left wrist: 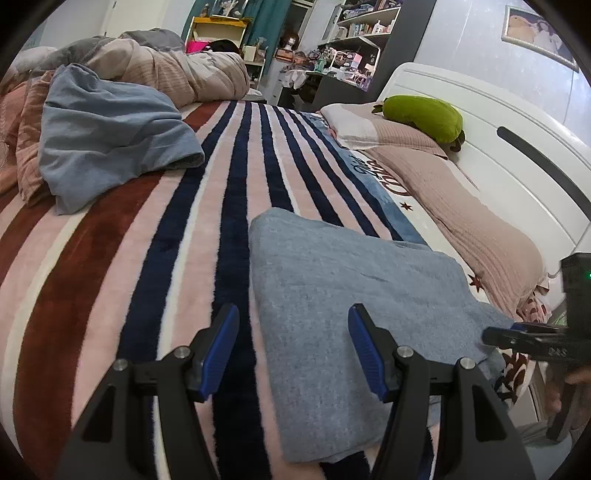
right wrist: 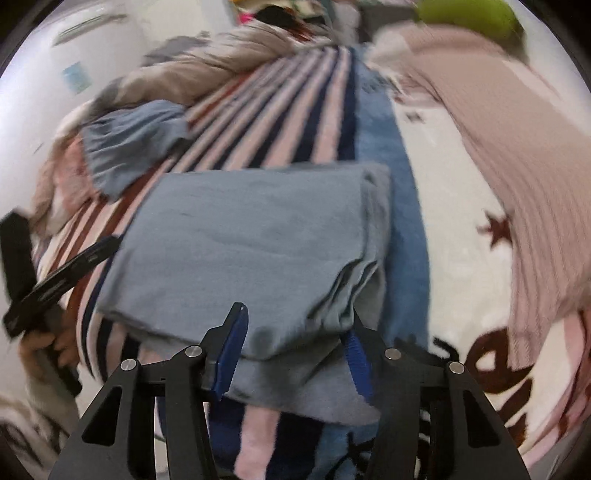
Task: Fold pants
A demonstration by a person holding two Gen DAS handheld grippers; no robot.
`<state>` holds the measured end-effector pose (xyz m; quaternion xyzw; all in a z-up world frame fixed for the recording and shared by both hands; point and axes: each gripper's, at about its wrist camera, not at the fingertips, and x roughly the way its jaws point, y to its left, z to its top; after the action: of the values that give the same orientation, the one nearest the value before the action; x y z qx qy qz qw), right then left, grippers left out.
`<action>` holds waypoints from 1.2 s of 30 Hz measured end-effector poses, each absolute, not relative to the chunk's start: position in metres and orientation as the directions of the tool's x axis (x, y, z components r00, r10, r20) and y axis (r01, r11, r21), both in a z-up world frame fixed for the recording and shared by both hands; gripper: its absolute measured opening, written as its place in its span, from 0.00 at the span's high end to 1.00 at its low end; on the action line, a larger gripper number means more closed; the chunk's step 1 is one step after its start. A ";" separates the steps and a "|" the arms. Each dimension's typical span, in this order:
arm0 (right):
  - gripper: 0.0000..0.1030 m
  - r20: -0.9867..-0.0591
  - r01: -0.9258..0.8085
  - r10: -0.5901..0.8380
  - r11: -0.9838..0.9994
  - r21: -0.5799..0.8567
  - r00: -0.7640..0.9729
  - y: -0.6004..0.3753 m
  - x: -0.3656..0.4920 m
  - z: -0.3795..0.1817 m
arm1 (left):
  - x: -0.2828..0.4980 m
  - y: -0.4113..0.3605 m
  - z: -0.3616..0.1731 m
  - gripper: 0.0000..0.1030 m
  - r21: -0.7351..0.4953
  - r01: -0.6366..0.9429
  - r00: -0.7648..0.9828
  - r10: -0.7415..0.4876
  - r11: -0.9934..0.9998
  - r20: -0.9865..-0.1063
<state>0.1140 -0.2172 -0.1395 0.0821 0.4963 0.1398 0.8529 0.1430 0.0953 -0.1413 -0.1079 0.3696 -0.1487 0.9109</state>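
The folded pants (left wrist: 354, 295) are lying on the striped blanket (left wrist: 155, 258) that is covering the bed, near the side where the pink pillows (left wrist: 461, 206) are lining the white headboard (left wrist: 517, 122). They are making a thick grey-blue packet of several layers, and the layered edges are showing on its right side in the right wrist view.

The left gripper (left wrist: 293, 347) is hanging just over the near left corner of the pants. Its jaws are standing apart with nothing between them; one blue pad is over the blanket and the other is over the cloth.

The right gripper (right wrist: 295, 350) is reaching at the near edge of the packet. Its jaws are also standing apart, with the folded edge of the pants lying between them. The right finger is partly going under the hanging layers, so I cannot tell if it is touching the cloth, but the pads are not clamping it. This view is blurred.

A second grey-blue garment (left wrist: 110, 136) is lying crumpled further away on the blanket, well apart from the folded pants, beside a heap of beige bedding (left wrist: 177, 70). A green plush toy (left wrist: 424, 118) is resting on the pillows. Crowded shelves (left wrist: 354, 33) are standing behind the bed.
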 end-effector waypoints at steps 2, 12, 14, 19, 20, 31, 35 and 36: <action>0.62 -0.803 -0.145 0.365 0.930 0.338 0.472 -0.223 0.121 -0.144 | 0.143 0.098 -0.142 0.44 -0.307 0.185 0.684 -0.347 0.933 -0.641; 0.98 -0.766 -0.114 0.263 0.963 0.243 0.586 -0.237 0.118 -0.122 | 0.149 0.104 -0.147 0.44 -0.324 0.170 0.672 -0.350 0.931 -0.653; 0.97 -0.784 -0.088 0.244 0.967 0.238 0.570 -0.246 0.117 -0.121 | 0.152 0.101 -0.151 0.44 -0.331 0.172 0.663 -0.358 0.928 -0.657; 0.90 -0.852 -0.097 0.263 0.964 0.247 0.453 -0.244 0.127 -0.151 | 0.159 0.096 -0.155 0.44 -0.355 0.192 0.642 -0.391 0.915 -0.660; 0.77 -0.848 -0.095 0.264 0.964 0.248 0.460 -0.247 0.128 -0.151 | 0.159 0.097 -0.154 0.44 -0.359 0.192 0.639 -0.394 0.913 -0.660; 0.52 -0.784 -0.086 0.406 0.905 0.417 0.469 -0.282 0.157 -0.151 | 0.182 0.088 -0.172 0.44 -0.492 0.195 0.549 -0.510 0.849 -0.662; 0.53 -0.797 -0.131 0.460 0.885 0.446 0.393 -0.270 0.169 -0.178 | 0.187 0.087 -0.178 0.48 -0.509 0.194 0.534 -0.525 0.839 -0.663; 0.54 -0.791 -0.131 0.472 0.878 0.459 0.390 -0.269 0.170 -0.181 | 0.188 0.087 -0.179 0.48 -0.513 0.193 0.528 -0.529 0.836 -0.664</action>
<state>0.1702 -0.2691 -0.1809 0.1637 0.5204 0.1843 0.8176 0.1879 0.0871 -0.1793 -0.1923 0.4371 -0.2118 0.8527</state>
